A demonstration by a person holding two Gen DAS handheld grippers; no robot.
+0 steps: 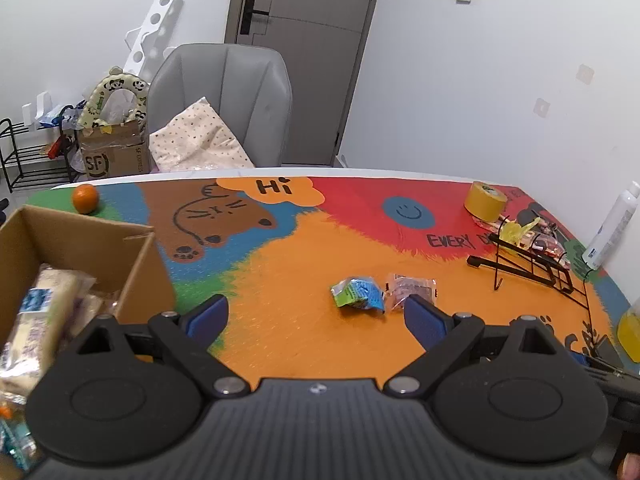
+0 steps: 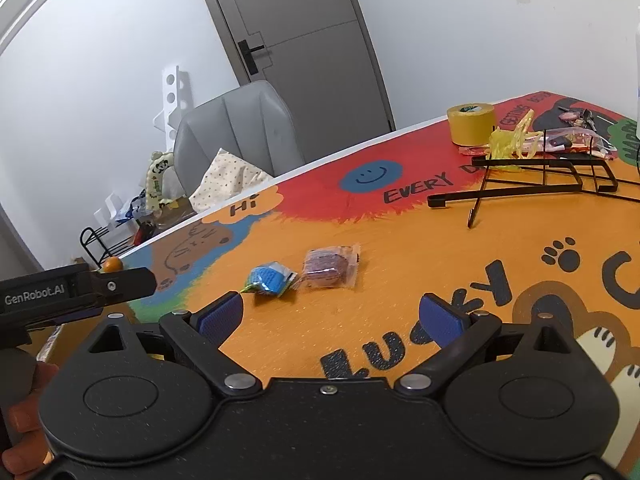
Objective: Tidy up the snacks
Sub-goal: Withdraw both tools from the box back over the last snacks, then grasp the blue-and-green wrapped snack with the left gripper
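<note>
Two small wrapped snacks lie side by side on the colourful cartoon-printed table mat (image 1: 304, 264): a crumpled blue-and-green foil packet (image 1: 357, 293) and, just beside it, a clear pinkish wrapper with a brown cake inside (image 1: 412, 290). We hold a black two-finger gripper in each hand. Our left gripper (image 1: 316, 316) is released, its blue pads spread wide with nothing between them, and the pinkish wrapper sits just beyond its right pad. Our right gripper (image 2: 330, 318) is likewise spread apart and empty, with both snacks on the mat ahead of it and apart from its pads. An open brown cardboard box (image 1: 80, 248) stands at the mat's left side and already contains several wrapped snacks, blurred in the left wrist view. An orange fruit (image 1: 85, 198) rests behind the box. On the far right side of the mat are a yellow roll of tape (image 1: 485, 200), a black wire rack (image 1: 532, 268) lying flat, and a white plastic bottle (image 1: 612, 228).
</note>
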